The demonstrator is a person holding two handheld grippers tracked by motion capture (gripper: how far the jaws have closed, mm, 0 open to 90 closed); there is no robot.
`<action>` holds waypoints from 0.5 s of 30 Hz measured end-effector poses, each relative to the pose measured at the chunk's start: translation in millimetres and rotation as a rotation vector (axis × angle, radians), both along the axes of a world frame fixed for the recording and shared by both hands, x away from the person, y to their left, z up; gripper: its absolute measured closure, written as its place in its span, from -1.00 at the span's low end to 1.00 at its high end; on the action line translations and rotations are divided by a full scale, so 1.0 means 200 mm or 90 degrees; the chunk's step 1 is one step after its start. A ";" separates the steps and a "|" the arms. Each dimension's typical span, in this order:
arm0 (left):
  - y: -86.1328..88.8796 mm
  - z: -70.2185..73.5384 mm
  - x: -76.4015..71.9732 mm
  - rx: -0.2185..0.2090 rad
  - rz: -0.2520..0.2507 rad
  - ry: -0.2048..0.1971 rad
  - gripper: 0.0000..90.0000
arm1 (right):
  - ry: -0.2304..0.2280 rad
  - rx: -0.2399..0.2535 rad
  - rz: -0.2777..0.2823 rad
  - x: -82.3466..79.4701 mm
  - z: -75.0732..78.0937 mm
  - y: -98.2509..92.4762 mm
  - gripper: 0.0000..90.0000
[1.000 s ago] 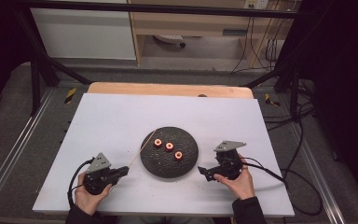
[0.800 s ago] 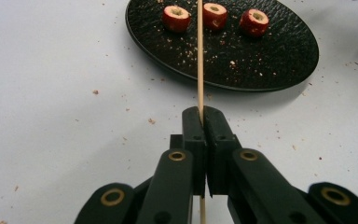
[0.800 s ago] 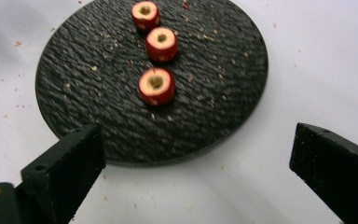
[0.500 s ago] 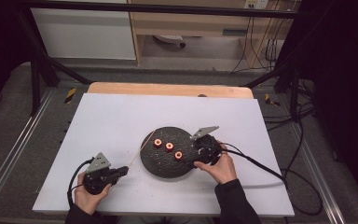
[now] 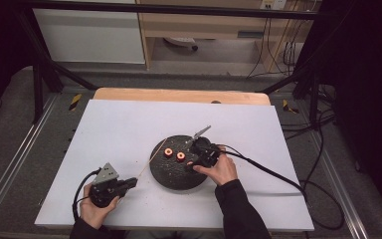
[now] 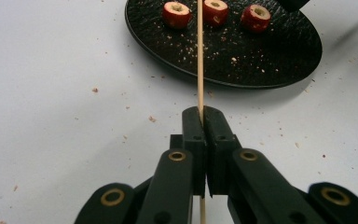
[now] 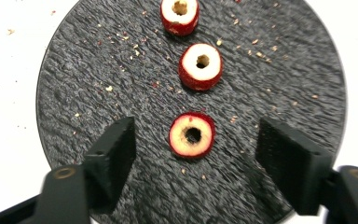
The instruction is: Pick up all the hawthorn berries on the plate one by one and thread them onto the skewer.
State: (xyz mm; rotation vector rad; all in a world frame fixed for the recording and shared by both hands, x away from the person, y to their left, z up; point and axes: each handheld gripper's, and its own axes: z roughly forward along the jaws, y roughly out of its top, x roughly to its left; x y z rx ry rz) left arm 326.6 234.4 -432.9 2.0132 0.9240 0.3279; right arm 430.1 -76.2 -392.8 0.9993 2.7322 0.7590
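Fruit rings — three red-skinned, cored — lie in a row on the black plate at the middle of the white table. Over the plate, the right gripper hangs with jaws spread wide, the nearest ring between them and touching neither. Near the table's front edge, the left gripper is clenched on a skewer — its far end reaches over the plate's rim. Crumbs dot plate and table.

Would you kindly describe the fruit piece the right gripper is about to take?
On the white table sits a round black plate bearing three cored red fruit pieces in a row. It is the end piece lying between the open right gripper.
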 end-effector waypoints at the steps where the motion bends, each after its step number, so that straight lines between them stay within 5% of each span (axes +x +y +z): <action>1: 0.00 0.00 0.00 0.000 0.000 0.001 0.95 | 0.006 -0.002 -0.002 0.01 -0.01 0.01 -0.29; 15: -0.01 0.00 0.00 0.004 -0.003 0.003 0.96 | 0.065 0.000 -0.036 0.06 -0.07 0.04 0.18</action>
